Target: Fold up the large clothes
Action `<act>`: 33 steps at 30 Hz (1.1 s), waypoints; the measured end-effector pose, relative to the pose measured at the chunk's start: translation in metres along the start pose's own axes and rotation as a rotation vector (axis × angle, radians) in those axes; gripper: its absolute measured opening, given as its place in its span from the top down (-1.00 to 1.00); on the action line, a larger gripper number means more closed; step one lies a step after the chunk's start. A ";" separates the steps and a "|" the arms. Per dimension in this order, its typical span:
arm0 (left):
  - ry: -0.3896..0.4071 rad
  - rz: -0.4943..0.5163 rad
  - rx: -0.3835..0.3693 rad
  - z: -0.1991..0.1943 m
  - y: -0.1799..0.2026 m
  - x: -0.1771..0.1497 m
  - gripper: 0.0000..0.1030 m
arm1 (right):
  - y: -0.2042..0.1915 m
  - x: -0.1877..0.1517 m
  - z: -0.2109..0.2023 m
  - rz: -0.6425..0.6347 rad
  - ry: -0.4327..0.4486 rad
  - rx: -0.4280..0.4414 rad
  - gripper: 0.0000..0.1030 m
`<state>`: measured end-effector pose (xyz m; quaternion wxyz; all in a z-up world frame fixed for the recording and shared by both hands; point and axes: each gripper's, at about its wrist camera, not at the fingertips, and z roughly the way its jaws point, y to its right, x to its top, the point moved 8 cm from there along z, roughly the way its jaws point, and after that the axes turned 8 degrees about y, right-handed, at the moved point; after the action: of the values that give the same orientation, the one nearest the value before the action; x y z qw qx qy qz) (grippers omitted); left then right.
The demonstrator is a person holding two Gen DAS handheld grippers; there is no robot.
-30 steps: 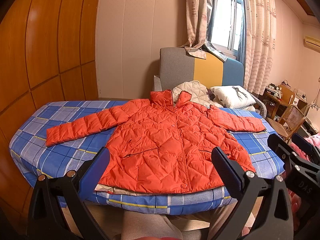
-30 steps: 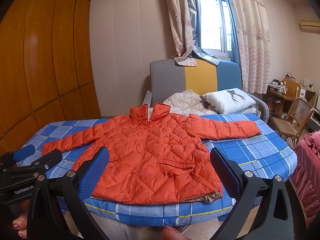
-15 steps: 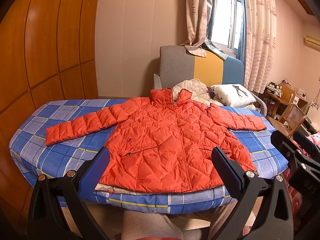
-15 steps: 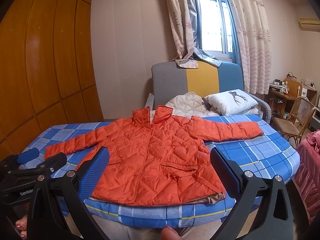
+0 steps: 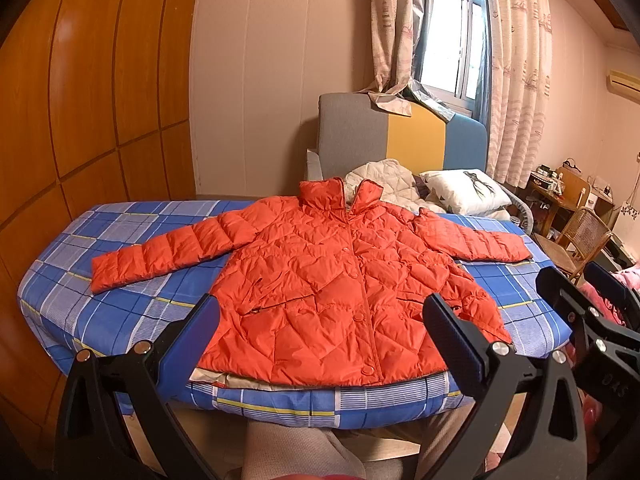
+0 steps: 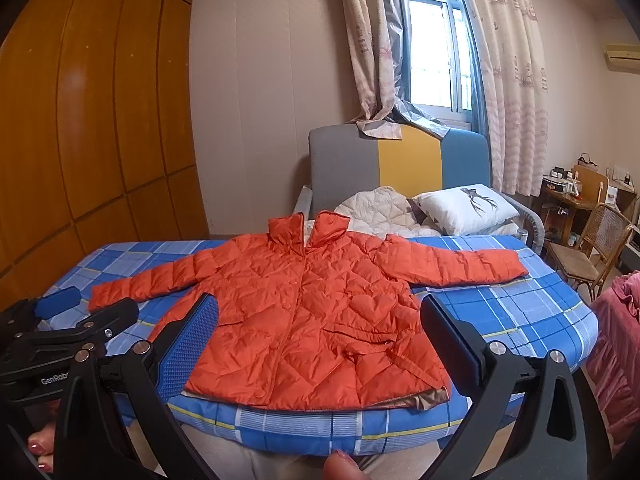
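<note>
An orange quilted puffer jacket (image 5: 336, 280) (image 6: 316, 320) lies flat, front up and buttoned, on a blue plaid mattress (image 5: 132, 304) (image 6: 520, 320). Both sleeves spread out to the sides, collar toward the far end. My left gripper (image 5: 320, 328) hovers open in front of the jacket's hem, holding nothing. My right gripper (image 6: 316, 328) is open too, also short of the hem and empty. Each gripper shows in the other's view: the right one (image 5: 592, 300) at the right edge, the left one (image 6: 76, 312) at the left edge.
A grey, yellow and blue sofa (image 5: 400, 140) stands behind the bed with a cream quilt (image 6: 376, 208) and a white pillow (image 6: 464, 208). Wooden wardrobe panels (image 5: 92, 100) line the left. A wicker chair (image 6: 592, 248) and desk stand at right, pink bedding (image 6: 616, 340) near it.
Both grippers have risen and pulled back a little, so the jacket sits lower in each view. The jacket has not moved and the jaws stay apart.
</note>
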<state>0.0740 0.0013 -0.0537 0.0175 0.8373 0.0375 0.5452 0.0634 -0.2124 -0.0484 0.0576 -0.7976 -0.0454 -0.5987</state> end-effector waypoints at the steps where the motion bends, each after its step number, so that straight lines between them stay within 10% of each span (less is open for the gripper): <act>1: 0.000 -0.001 0.001 0.000 0.000 0.000 -0.96 | 0.000 0.000 0.000 0.001 0.000 -0.001 -0.94; 8: -0.048 -0.011 0.011 0.010 0.000 -0.005 -0.96 | 0.014 -0.007 0.019 -0.049 -0.025 -0.112 -0.94; 15: -0.116 0.013 0.029 0.043 -0.001 -0.018 -0.96 | 0.081 -0.068 0.098 -0.005 -0.368 -0.223 -0.94; 26: -0.277 0.001 0.127 0.127 -0.008 -0.043 -0.96 | 0.208 -0.130 0.220 0.261 -0.611 -0.259 -0.94; 33: -0.395 -0.035 0.190 0.189 -0.023 -0.057 -0.96 | 0.318 -0.125 0.281 0.400 -0.557 -0.427 -0.63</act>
<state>0.2227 0.0217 -0.1840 -0.0451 0.9249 0.0991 0.3643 0.3407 -0.4867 -0.2583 -0.0084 -0.9164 0.2223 -0.3328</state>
